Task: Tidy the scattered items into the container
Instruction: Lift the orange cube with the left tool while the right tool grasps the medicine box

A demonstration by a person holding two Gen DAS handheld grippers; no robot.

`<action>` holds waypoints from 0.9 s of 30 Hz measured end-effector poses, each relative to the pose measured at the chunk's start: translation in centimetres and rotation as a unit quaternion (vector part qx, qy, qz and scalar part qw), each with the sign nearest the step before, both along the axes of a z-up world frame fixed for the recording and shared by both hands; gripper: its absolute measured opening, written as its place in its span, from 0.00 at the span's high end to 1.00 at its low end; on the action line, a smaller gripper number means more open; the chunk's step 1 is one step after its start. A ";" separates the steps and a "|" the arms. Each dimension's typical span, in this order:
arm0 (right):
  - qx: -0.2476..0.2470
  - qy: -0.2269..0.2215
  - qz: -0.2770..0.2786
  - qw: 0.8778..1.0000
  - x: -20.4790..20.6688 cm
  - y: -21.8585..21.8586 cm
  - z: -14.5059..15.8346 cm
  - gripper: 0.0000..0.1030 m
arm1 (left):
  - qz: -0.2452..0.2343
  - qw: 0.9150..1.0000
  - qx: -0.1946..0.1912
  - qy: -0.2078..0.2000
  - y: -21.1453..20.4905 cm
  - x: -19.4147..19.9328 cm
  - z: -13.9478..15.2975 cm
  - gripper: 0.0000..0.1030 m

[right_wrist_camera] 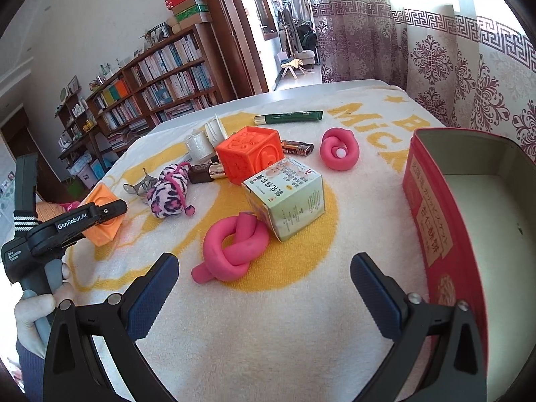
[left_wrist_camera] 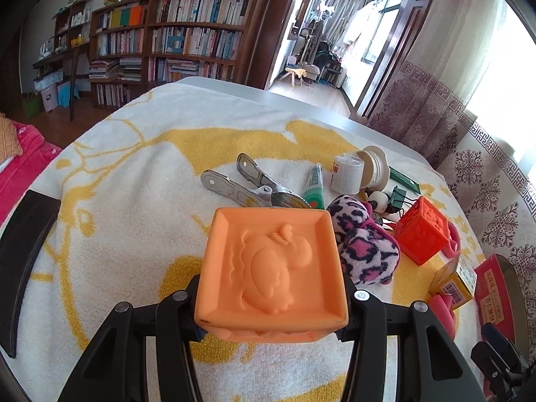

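The surface (right_wrist_camera: pixel 268 318) is covered by a cream terry towel with yellow cartoon print (left_wrist_camera: pixel 134 184), and behind it stand a tall wooden bookcase packed with books (left_wrist_camera: pixel 174 33), an open doorway and patterned purple-and-cream curtains (right_wrist_camera: pixel 435 53).

Taking the red rectangular tin container (right_wrist_camera: pixel 445 201) as the marker: it sits open at the towel's right edge, its pale inside bare. Just left of it lie a small printed cardboard box (right_wrist_camera: pixel 288 201), a pink knotted rubber toy (right_wrist_camera: pixel 234 248) and a second pink knot (right_wrist_camera: pixel 338 152). Further left are a bright orange embossed soft cube (right_wrist_camera: pixel 249 157), a pink leopard-print plush (right_wrist_camera: pixel 169 194), a green tube (right_wrist_camera: pixel 288 116) and a metal clamp (left_wrist_camera: pixel 234 187).

Farthest from the tin, the left tool (left_wrist_camera: pixel 271 315) is clenched on a pale orange soft cube with a raised animal relief (left_wrist_camera: pixel 271 268), lifted clear of the towel. The right tool (right_wrist_camera: pixel 264 288) stands spread and empty, close beside the tin.
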State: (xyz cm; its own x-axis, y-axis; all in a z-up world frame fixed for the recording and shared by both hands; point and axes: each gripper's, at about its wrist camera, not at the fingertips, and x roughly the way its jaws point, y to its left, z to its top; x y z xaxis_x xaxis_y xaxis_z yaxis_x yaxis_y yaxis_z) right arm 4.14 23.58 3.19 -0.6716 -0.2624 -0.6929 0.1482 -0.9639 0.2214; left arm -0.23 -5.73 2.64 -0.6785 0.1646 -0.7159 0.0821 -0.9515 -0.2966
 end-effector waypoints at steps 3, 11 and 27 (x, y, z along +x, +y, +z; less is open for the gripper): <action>0.012 -0.007 0.015 1.000 0.2 -1.0 0.1 0.05 | -0.005 1.000 0.017 0.000 -0.2 0.1 0.0 0.48; 0.008 0.011 0.047 0.999 -0.3 -3.6 2.7 0.10 | 0.045 0.998 0.038 0.011 -2.7 0.7 0.5 0.48; -0.010 -0.056 -0.090 0.994 -6.4 0.0 -0.3 0.32 | 0.030 0.998 0.048 -0.003 -2.3 0.5 0.0 0.47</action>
State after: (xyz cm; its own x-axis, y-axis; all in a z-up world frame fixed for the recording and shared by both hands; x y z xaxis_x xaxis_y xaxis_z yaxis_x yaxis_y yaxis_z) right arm -2.26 23.56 2.93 -0.6276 -0.1592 -0.7621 -0.0527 -0.9679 0.2456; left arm 0.26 -8.00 2.60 -0.6848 0.1919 -0.7031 0.1395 -0.9124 -0.3849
